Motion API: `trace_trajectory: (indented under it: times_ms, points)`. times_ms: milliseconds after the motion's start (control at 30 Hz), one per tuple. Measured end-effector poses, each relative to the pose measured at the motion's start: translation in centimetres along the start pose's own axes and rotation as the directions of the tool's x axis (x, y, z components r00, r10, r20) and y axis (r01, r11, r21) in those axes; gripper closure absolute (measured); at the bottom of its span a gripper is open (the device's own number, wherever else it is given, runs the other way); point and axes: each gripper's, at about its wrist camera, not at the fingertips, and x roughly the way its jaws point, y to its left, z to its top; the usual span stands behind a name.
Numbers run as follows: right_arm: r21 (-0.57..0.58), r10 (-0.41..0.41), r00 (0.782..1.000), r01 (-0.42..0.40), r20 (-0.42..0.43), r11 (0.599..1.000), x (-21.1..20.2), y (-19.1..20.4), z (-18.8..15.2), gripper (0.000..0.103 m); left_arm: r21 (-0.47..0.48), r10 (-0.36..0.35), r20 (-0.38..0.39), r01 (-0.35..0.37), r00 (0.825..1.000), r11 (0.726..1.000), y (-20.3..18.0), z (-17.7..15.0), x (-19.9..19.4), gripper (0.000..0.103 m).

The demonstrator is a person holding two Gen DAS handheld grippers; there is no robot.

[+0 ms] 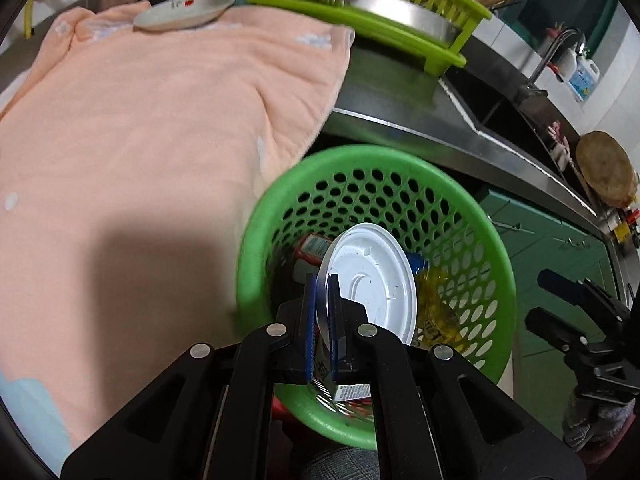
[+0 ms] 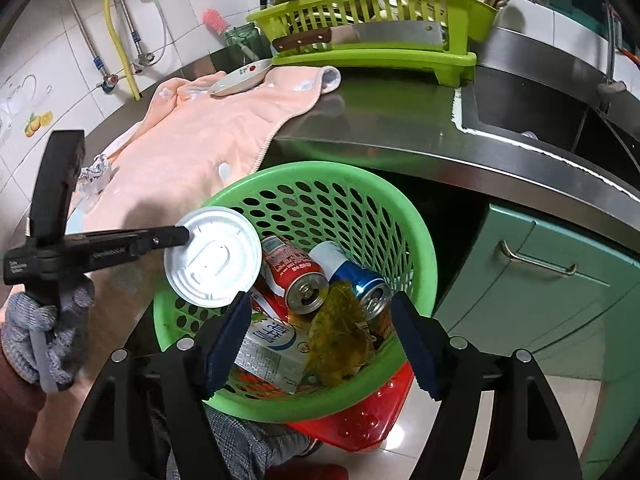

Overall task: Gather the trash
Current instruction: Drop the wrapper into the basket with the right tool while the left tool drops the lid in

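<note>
My left gripper (image 1: 322, 284) is shut on the edge of a white plastic lid (image 1: 370, 276) and holds it over the green perforated basket (image 1: 256, 240). The right wrist view shows the same lid (image 2: 214, 256) held by the left gripper (image 2: 182, 234) above the basket's (image 2: 416, 232) left rim. In the basket lie a red can (image 2: 294, 270), a blue can (image 2: 352, 276), a yellow wrapper (image 2: 340, 336) and a white carton (image 2: 272, 348). My right gripper (image 2: 320, 332) is open and empty just above the basket's near rim.
A peach towel (image 1: 160, 120) covers the steel counter (image 2: 380, 120), with a small plate (image 1: 184, 12) on its far end. A lime dish rack (image 2: 372, 32) with a cleaver stands behind. The sink (image 2: 532, 120) is to the right, green cabinets (image 2: 540, 280) below. A red stool (image 2: 368, 420) sits under the basket.
</note>
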Motion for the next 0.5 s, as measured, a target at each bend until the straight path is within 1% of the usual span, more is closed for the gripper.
trace_trajectory:
  times_ms: [167,233,467,500]
  points:
    - [0.013,-0.001,1.0,0.001,0.0,1.0,0.0,-0.4,-0.3,0.033,0.009,-0.003,-0.027,0.003,1.0,1.0,-0.6,0.1,1.2,0.097]
    - [0.017,-0.001,1.0,0.001,0.001,1.0,-0.2,-0.5,-0.5,0.033,0.016,0.011,-0.024,-0.011,1.0,1.0,-0.9,0.1,1.3,0.097]
    - [0.016,-0.001,1.0,0.0,0.009,1.0,-0.6,-0.3,-0.6,0.033,0.013,-0.008,-0.023,0.008,1.0,1.0,-1.1,0.0,1.0,0.095]
    - [0.018,0.0,1.0,0.0,0.01,1.0,-0.7,-0.3,-0.5,0.033,0.012,-0.008,-0.024,0.008,1.0,1.0,-1.1,-0.1,0.9,0.091]
